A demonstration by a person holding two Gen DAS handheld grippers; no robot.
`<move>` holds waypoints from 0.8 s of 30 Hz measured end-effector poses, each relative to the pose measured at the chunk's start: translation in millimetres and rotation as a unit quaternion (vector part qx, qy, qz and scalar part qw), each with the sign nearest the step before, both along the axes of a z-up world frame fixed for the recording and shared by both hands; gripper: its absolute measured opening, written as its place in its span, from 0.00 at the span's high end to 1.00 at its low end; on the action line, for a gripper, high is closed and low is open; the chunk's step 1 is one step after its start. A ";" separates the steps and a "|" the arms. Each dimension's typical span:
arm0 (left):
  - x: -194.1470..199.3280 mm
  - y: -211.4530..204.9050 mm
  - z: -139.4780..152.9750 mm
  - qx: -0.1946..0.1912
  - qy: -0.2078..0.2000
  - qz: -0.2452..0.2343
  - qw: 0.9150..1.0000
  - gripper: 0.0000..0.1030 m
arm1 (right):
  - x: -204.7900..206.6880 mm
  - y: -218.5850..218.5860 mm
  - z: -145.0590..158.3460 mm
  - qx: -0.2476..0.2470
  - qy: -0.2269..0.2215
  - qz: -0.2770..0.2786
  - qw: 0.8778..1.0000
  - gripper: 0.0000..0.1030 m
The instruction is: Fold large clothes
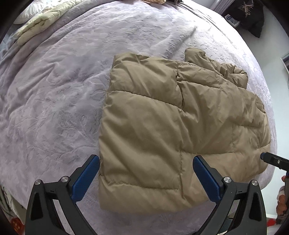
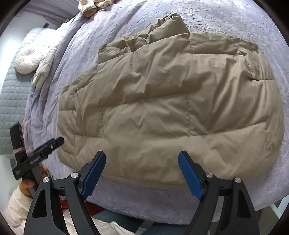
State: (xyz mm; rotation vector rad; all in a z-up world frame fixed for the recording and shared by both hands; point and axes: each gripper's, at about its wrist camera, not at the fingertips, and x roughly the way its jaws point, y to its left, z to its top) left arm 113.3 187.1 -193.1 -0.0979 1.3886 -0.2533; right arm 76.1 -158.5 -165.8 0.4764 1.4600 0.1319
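You see a bed point(image 1: 54, 94) with a lavender cover carrying a folded tan puffer jacket point(image 1: 162, 130) and cream bedding point(image 1: 43, 19).

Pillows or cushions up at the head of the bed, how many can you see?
1 for sure: a round white tufted cushion on the grey quilted cover, left of the tan puffer jacket. The left wrist view shows a white padded edge, possibly the same one.

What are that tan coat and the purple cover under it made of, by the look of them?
The tan coat looks like thin, slightly glossy woven shell, probably nylon or polyester, over soft filling: stitched panels puff up and crinkle finely. The purple cover looks like matte, plush fabric with an embossed pattern, perhaps velvet or fleece.
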 end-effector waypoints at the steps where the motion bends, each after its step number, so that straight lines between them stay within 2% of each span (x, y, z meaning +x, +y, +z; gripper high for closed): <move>1: 0.6 0.5 -0.4 0.000 -0.002 0.001 1.000 0.00 | 0.9 0.1 -0.8 0.000 0.000 -0.003 1.000 0.18; 6: 5.3 7.5 -4.9 -0.017 0.003 0.011 1.000 0.00 | 6.4 1.7 -5.8 0.000 0.009 -0.006 1.000 0.18; 14: 19.7 30.8 -19.4 -0.082 0.024 0.022 0.996 0.00 | 5.1 6.4 -10.7 -0.012 0.014 -0.004 1.000 0.19; 15: 20.9 32.5 -20.4 -0.087 0.027 0.023 0.996 0.00 | 5.5 6.1 -10.7 -0.014 0.013 -0.004 1.000 0.22; 16: 23.1 35.6 -22.5 -0.095 0.030 0.024 0.995 0.00 | 6.5 6.0 -10.1 -0.016 0.008 -0.005 1.000 0.39; 17: 24.3 36.6 -23.4 -0.099 0.031 0.023 0.994 0.00 | 7.7 6.3 -9.7 -0.018 0.004 -0.003 1.000 0.64; 18: 26.2 38.0 -25.0 -0.103 0.032 0.020 0.994 0.00 | 8.9 7.2 -10.3 -0.021 0.003 0.000 1.000 0.73; 19: 27.9 38.8 -26.2 -0.106 0.033 0.017 0.994 0.00 | 9.8 7.7 -11.1 -0.024 0.002 0.002 1.000 0.79; 24: 44.2 42.1 -42.0 -0.132 0.055 -0.001 0.990 0.00 | 21.1 12.6 -15.6 -0.035 -0.012 0.007 0.999 0.80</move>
